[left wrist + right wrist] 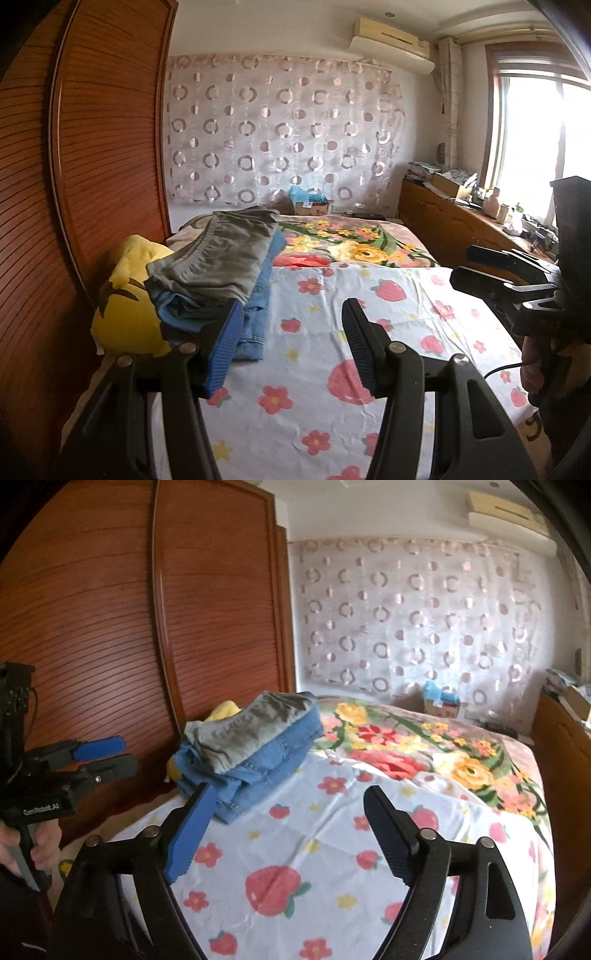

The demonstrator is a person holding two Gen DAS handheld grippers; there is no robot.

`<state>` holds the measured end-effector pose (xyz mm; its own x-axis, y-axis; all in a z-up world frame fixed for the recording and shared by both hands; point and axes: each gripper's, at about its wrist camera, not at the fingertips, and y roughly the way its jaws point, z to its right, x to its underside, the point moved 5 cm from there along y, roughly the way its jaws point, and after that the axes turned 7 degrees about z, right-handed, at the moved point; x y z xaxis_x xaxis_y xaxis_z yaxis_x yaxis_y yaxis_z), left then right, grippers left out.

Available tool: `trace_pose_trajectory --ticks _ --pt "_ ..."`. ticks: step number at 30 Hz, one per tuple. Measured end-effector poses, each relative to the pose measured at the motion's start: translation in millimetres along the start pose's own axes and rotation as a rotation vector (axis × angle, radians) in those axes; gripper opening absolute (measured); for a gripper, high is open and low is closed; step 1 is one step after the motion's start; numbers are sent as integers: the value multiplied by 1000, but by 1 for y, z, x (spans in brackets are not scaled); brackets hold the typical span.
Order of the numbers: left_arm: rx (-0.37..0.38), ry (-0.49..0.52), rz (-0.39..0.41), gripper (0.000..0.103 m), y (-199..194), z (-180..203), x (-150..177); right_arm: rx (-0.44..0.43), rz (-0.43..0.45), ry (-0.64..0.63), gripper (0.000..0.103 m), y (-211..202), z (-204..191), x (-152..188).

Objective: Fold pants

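The left tongs and the right tongs both stand wide and hold nothing, above the strawberry sheet on the bed. The grey pants lie folded on top of blue jeans at the bed's left edge, beside a yellow pillow. The fold looks finished; the next move probably calls for a new pair.

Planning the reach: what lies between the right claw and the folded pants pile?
Only bare strawberry sheet between the open right claw and the pants pile, as the right wrist view shows.
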<state>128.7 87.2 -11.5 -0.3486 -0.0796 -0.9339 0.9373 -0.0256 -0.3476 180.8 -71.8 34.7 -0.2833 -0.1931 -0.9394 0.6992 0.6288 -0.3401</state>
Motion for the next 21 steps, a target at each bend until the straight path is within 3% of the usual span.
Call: trace_pose_trajectory --ticks 21 --pt "88 56 -24 55 -36 76 38 270 19 107 89 -124 23 58"
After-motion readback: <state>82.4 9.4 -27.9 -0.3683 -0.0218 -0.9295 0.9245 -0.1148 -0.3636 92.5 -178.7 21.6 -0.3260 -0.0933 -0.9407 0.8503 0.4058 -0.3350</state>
